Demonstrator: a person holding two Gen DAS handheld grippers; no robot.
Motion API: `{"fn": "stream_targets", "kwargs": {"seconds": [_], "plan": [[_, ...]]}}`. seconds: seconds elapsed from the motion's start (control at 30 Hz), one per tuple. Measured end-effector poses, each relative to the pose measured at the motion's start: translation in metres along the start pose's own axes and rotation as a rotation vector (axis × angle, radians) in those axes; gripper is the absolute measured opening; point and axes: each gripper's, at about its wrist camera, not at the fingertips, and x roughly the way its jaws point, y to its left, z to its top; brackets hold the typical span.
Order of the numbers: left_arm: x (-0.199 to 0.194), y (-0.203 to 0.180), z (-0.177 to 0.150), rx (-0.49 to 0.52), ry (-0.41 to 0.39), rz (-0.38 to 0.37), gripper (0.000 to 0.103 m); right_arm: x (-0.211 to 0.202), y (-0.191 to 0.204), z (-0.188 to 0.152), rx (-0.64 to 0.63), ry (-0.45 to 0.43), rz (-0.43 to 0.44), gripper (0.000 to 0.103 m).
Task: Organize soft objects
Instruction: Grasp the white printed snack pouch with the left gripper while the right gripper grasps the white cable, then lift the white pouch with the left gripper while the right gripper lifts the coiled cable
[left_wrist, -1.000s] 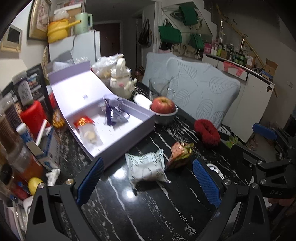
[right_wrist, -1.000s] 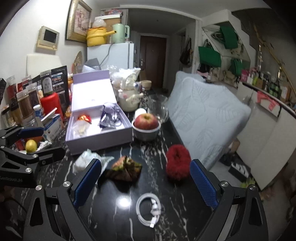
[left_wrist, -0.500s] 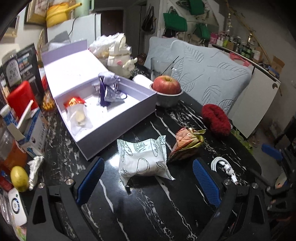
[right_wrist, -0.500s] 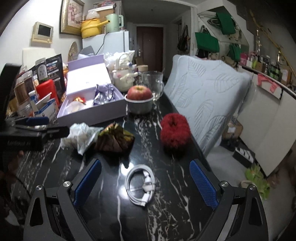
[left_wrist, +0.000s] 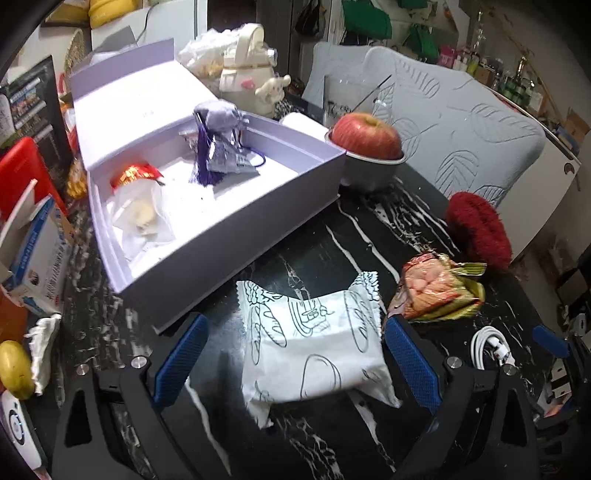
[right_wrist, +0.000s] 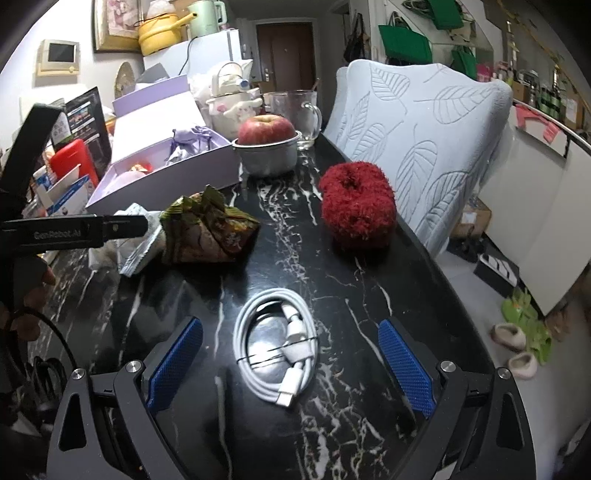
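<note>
My left gripper (left_wrist: 295, 363) is open, its blue pads on either side of a white snack packet (left_wrist: 314, 339) lying on the black marble table (left_wrist: 325, 251). An orange-green snack bag (left_wrist: 436, 290) lies just right of it, also in the right wrist view (right_wrist: 210, 230). A red fuzzy scrunchie (right_wrist: 356, 210) lies further right. The open lavender box (left_wrist: 207, 192) holds a purple sachet (left_wrist: 219, 144) and a clear red-topped packet (left_wrist: 140, 199). My right gripper (right_wrist: 290, 365) is open, its pads astride a coiled white cable (right_wrist: 279, 347).
A red apple in a metal bowl (right_wrist: 267, 147) stands beside the box, with a glass mug (right_wrist: 295, 110) and a white kettle (right_wrist: 231, 107) behind. A leaf-patterned cushion (right_wrist: 424, 140) borders the table's right side. Boxes, a red container (left_wrist: 18, 177) and a lemon (left_wrist: 14, 363) crowd the left.
My left gripper has moved forward and down so the white packet now lies between its pads. My right gripper has moved closer over the cable.
</note>
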Motion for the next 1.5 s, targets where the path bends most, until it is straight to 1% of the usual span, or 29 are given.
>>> {"fn": "stream_targets", "kwargs": {"seconds": [0.13, 0.23, 0.27, 0.33, 0.4, 0.43, 0.53, 0.6, 0.67, 0.77, 1.03, 1.1, 1.17, 1.2, 1.27, 1.4, 1.5], "plan": [[0.016, 0.005, 0.0, -0.023, 0.043, -0.035, 0.098, 0.003, -0.002, 0.003, 0.003, 0.002, 0.015, 0.098], [0.028, 0.008, -0.001, -0.043, 0.082, -0.081, 0.098, 0.006, -0.002, 0.003, 0.003, 0.005, 0.026, 0.098], [0.031, 0.009, -0.001, -0.049, 0.088, -0.099, 0.098, 0.007, -0.002, 0.003, 0.007, 0.005, 0.033, 0.098], [0.032, 0.009, -0.001, -0.048, 0.083, -0.103, 0.097, 0.008, -0.003, 0.002, 0.018, 0.008, 0.037, 0.098], [0.033, 0.008, -0.002, -0.039, 0.081, -0.106, 0.09, 0.009, -0.004, 0.002, 0.026, 0.004, 0.038, 0.098], [0.033, 0.008, -0.002, -0.037, 0.081, -0.113, 0.083, 0.009, -0.004, 0.002, 0.026, 0.002, 0.04, 0.098], [0.032, 0.007, -0.006, -0.041, 0.081, -0.154, 0.072, 0.01, -0.004, 0.001, 0.018, -0.002, 0.038, 0.098], [0.029, 0.003, -0.008, -0.029, 0.08, -0.159, 0.07, 0.011, -0.004, -0.001, 0.015, 0.0, 0.04, 0.098], [0.024, 0.001, -0.012, -0.011, 0.075, -0.145, 0.07, 0.012, -0.005, -0.003, 0.025, 0.005, 0.05, 0.096], [0.016, 0.004, -0.02, -0.019, 0.081, -0.15, 0.07, 0.013, -0.008, -0.009, 0.045, 0.005, 0.069, 0.094], [-0.009, 0.011, -0.048, -0.017, 0.085, -0.117, 0.07, 0.013, 0.003, -0.01, -0.001, 0.01, 0.065, 0.088], [-0.013, 0.012, -0.054, -0.022, 0.088, -0.118, 0.07, 0.015, 0.006, -0.01, -0.005, 0.007, 0.052, 0.084], [-0.018, 0.014, -0.059, -0.031, 0.091, -0.122, 0.07, 0.016, 0.009, -0.009, -0.021, 0.01, 0.01, 0.069], [-0.019, 0.014, -0.062, -0.033, 0.092, -0.123, 0.07, 0.017, 0.011, -0.008, -0.036, 0.012, -0.013, 0.065], [-0.023, 0.015, -0.066, -0.032, 0.091, -0.118, 0.07, 0.017, 0.013, -0.009, -0.051, 0.009, -0.028, 0.052], [-0.028, 0.014, -0.072, -0.01, 0.089, -0.1, 0.07, 0.015, 0.015, -0.011, -0.062, 0.007, -0.027, 0.051], [-0.03, 0.012, -0.073, -0.006, 0.087, -0.103, 0.07, 0.012, 0.017, -0.013, -0.069, 0.017, -0.007, 0.051]]}}
